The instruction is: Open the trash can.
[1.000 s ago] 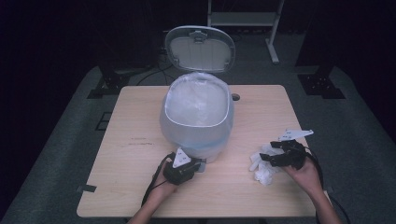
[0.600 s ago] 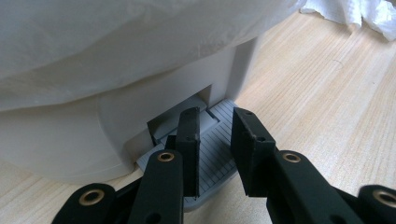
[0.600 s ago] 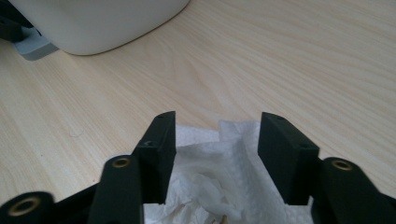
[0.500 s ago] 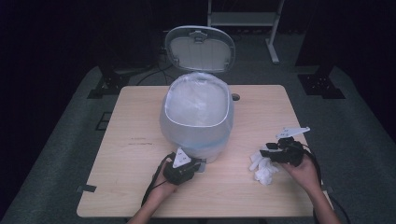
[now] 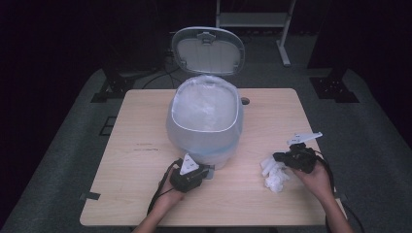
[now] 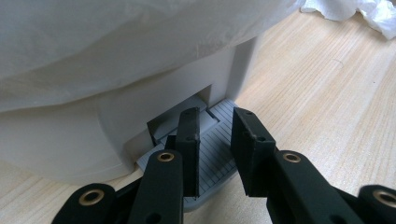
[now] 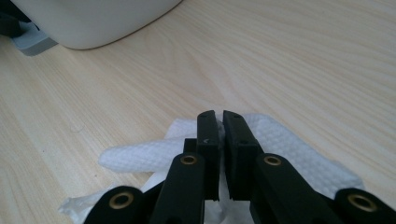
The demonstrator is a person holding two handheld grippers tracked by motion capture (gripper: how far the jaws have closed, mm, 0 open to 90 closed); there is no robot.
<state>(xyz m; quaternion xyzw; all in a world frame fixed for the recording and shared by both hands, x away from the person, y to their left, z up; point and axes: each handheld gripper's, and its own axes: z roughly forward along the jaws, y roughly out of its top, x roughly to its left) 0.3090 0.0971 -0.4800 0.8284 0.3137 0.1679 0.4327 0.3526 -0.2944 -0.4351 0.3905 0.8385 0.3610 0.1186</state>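
Note:
A white pedal bin [image 5: 206, 121] lined with a thin plastic bag [image 6: 116, 37] stands mid-table, its lid [image 5: 208, 51] swung up and back. My left gripper [image 5: 208, 170] is at the bin's foot. Its jaws [image 6: 217, 135] are drawn close together with nothing between them and rest on the grey ribbed pedal [image 6: 223, 109]. To the right, a crumpled white paper towel [image 5: 273, 178] lies on the wood. My right gripper [image 5: 278, 158] has just been closing. Its jaws [image 7: 220, 119] now pinch a fold of the paper towel [image 7: 289, 140], which still lies on the table.
The wooden table [image 5: 145, 126] has bare room to the left of the bin and along the front edge. A small dark hole [image 5: 245, 101] sits behind the bin. Dark floor and a stand's legs surround the table.
The right gripper's jaws have closed onto the paper towel, which has bunched slightly. The left gripper stays on the pedal and the lid stays up.

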